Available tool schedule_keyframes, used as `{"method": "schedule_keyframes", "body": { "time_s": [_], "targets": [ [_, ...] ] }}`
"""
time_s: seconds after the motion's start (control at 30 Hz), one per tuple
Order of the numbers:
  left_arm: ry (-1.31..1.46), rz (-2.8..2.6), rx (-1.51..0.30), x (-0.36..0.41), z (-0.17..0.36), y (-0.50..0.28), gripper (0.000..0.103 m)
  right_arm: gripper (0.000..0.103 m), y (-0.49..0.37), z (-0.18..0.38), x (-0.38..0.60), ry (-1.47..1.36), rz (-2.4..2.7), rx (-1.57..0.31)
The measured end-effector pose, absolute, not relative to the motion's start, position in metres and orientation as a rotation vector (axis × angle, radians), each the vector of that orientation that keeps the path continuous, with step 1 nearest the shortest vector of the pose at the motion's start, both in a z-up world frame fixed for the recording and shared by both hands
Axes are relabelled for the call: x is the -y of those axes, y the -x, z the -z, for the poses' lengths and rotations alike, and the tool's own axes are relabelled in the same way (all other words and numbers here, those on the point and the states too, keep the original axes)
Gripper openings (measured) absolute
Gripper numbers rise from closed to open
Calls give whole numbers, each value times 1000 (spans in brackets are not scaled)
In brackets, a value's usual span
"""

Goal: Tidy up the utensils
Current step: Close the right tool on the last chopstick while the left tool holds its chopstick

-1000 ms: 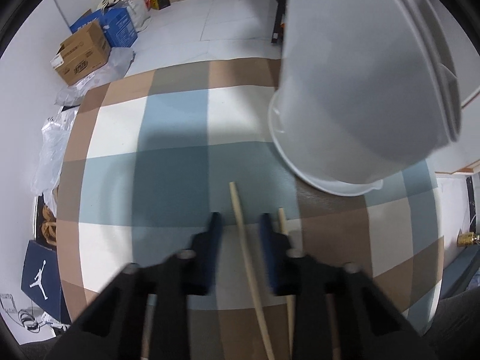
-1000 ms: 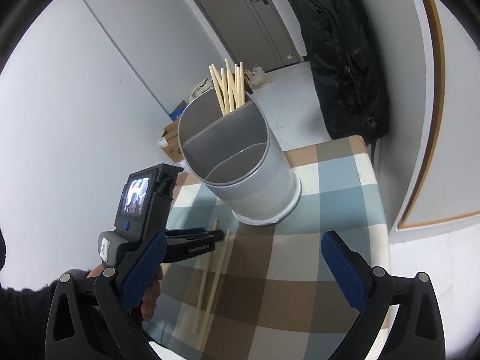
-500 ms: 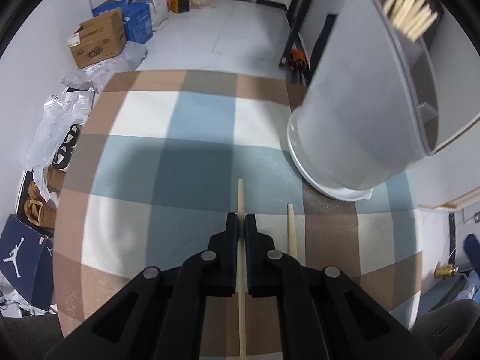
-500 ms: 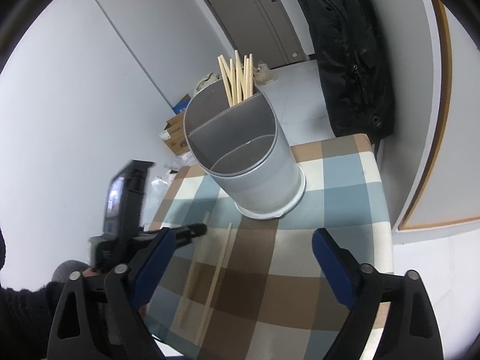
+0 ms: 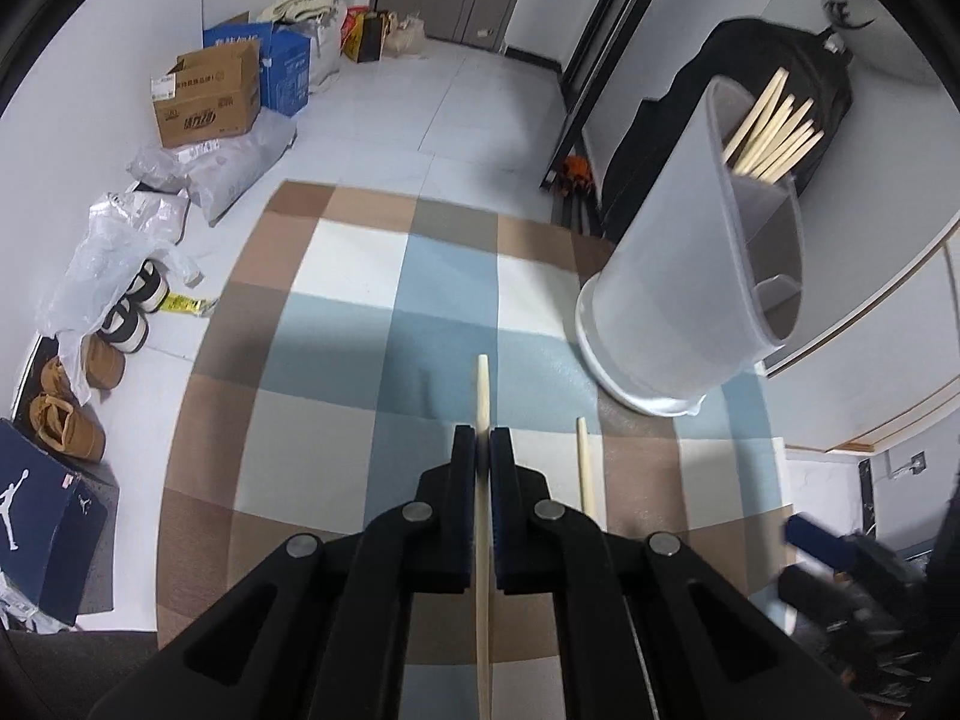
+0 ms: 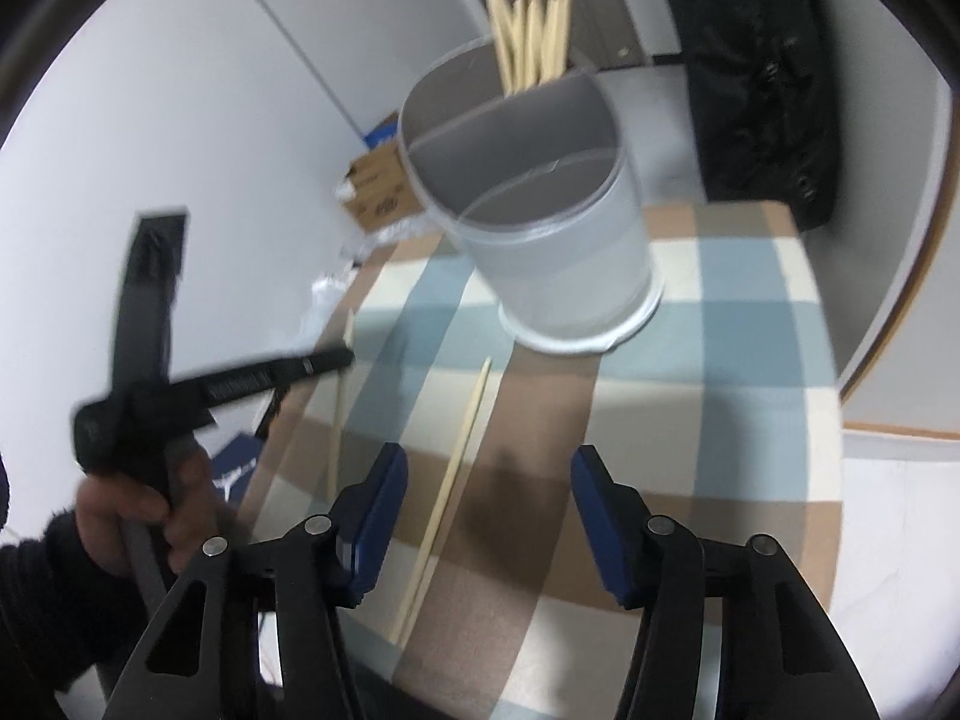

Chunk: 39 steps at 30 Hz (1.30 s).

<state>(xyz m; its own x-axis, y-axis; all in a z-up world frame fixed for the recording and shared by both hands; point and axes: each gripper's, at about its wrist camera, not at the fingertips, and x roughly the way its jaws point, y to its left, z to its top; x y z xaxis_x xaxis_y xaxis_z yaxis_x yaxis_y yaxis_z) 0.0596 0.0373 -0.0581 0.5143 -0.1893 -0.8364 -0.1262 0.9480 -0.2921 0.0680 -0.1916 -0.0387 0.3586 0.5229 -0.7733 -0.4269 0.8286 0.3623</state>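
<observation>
— What did the left hand-held gripper (image 5: 483,450) have?
— It was clenched on a chopstick (image 5: 482,384), at lower centre of the left view, the stick's tip poking past the pads.

— And the right hand-held gripper (image 6: 489,492)?
— Released, jaws wide, low in its frame above the checked surface (image 6: 720,408). A second chopstick (image 6: 456,468) lay flat just left of centre.

— The holder?
— The grey holder (image 6: 558,240) stood in the upper centre, a bundle of chopsticks (image 6: 531,30) upright in its far compartment.
</observation>
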Motion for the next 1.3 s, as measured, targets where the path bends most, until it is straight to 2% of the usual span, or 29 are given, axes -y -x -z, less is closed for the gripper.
{"method": "schedule_keyframes", "body": {
  "time_s": [0.23, 0.3, 0.57, 0.67, 0.8, 0.9, 1.03, 1.2, 1.3],
  "targets": [
    [380, 68, -965, -54, 51, -52, 1, 48, -72, 58, 174, -61, -615, -1125],
    [391, 72, -949, -61, 50, -51, 1, 42, -75, 64, 168, -60, -601, -1152],
    [488, 126, -959, -78, 54, -48, 1, 41, -98, 76, 118, -3, -560, -1211],
    [491, 129, -967, -80, 56, -48, 1, 36, -106, 82, 104, 38, -519, -1239],
    [518, 123, -958, -89, 55, -42, 1, 34, -114, 92, 97, 36, -471, -1277],
    [532, 113, -963, -94, 57, -43, 1, 25, -118, 101, 95, 23, -435, -1306],
    [520, 95, -963, -97, 58, -42, 1, 22, -115, 101, 87, 81, -411, -1274],
    [509, 95, -954, -99, 57, -41, 1, 6, -113, 101, 81, 160, -363, -1240],
    [518, 94, -959, -102, 59, -41, 1, 6, -114, 101, 84, 149, -358, -1234]
  ]
}}
